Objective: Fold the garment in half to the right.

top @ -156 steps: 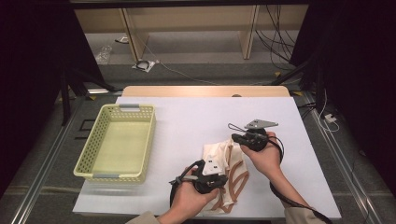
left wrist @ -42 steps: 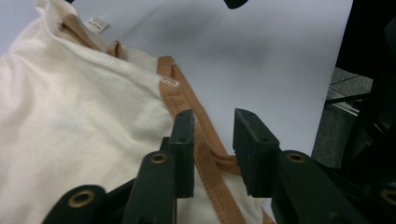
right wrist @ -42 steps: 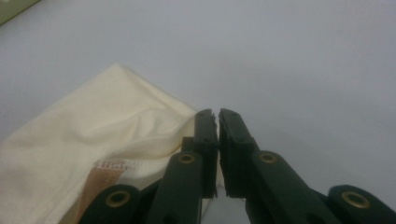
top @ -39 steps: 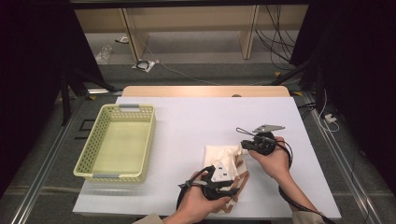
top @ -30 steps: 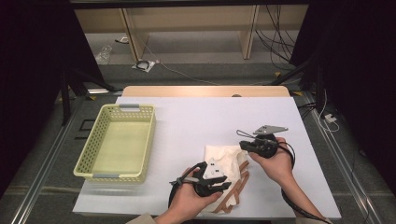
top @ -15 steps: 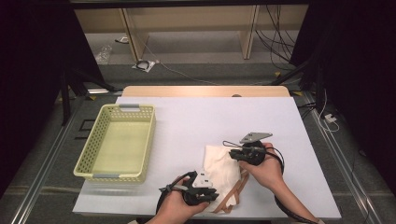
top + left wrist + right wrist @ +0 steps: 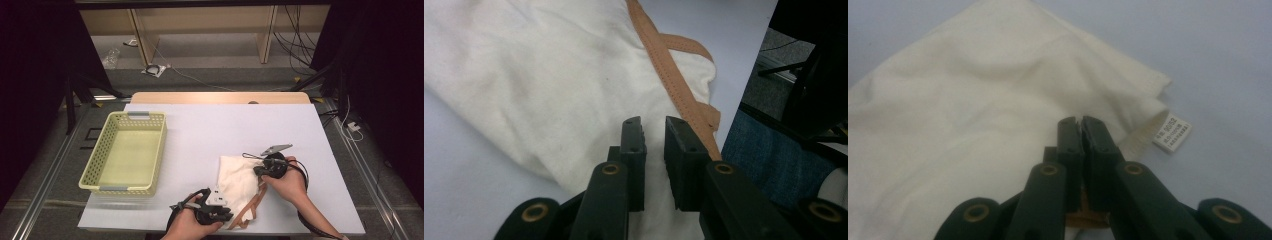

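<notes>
- Since the frame a second back, the left claw [image 7: 220, 212] has slid toward the near edge of the tabletop [image 7: 210, 135], and the right claw [image 7: 258, 171] has dropped lower onto the cloth.
- The yellow plastic basket [image 7: 95, 172] sits on the left of the tabletop with nothing visible inside.
- A cream tote bag [image 7: 240, 182] with tan straps [image 7: 250, 212] lies flat at the front right, well apart from the basket.
- Left claw: low at the bag's near edge, beside a strap [image 7: 664, 60]; its jaws stand slightly apart over the cloth [image 7: 549, 85], pinching nothing visible.
- Right claw [image 7: 1081, 122]: jaws together, at the bag's right edge near its sewn label [image 7: 1173, 134]; whether cloth is caught between them I cannot tell.
- Both hands come in from the near side; the right hand [image 7: 287, 182] wraps its claw from behind.
</notes>
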Demonstrator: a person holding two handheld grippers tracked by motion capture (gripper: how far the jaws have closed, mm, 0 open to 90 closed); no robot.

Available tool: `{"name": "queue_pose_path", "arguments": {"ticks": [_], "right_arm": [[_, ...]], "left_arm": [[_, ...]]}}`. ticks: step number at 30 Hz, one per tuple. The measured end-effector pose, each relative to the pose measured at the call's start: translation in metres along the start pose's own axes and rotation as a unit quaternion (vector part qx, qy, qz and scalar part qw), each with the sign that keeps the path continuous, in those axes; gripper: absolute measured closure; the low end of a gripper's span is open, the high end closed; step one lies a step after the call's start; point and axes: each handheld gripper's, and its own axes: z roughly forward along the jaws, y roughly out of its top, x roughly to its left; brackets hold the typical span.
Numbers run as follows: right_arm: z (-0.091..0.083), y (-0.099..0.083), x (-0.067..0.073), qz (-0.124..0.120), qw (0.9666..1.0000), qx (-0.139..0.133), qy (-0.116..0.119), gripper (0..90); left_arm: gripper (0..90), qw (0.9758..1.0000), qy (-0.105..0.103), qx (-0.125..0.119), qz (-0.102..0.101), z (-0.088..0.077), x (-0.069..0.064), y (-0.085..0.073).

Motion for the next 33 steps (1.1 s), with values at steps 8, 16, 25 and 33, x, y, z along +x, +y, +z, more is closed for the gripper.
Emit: {"name": "queue_pose_path", "arguments": {"ticks": [8, 16, 25, 33], "right_arm": [[-0.017, -0.001, -0.003, -0.016, 0.9977, -0.065, 0.001, 74.0], [-0.027, -0.010, -0.010, -0.015, 0.9930, -0.117, 0.001, 59.7], [-0.033, -0.021, -0.008, -0.025, 0.9893, -0.144, 0.002, 46.1], [-0.040, -0.031, -0.006, -0.012, 0.9890, -0.147, 0.004, 34.1]], "left_arm": [[66.6, 0.9996, 0.012, -0.026, -0.009, -0.007, 0.005, 0.000], [43.3, 0.9981, 0.033, -0.049, -0.015, -0.013, 0.011, -0.003], [21.8, 0.9958, 0.054, -0.063, -0.040, -0.018, 0.021, -0.006], [17.0, 0.9939, 0.063, -0.081, -0.039, -0.020, 0.025, -0.006]]}}
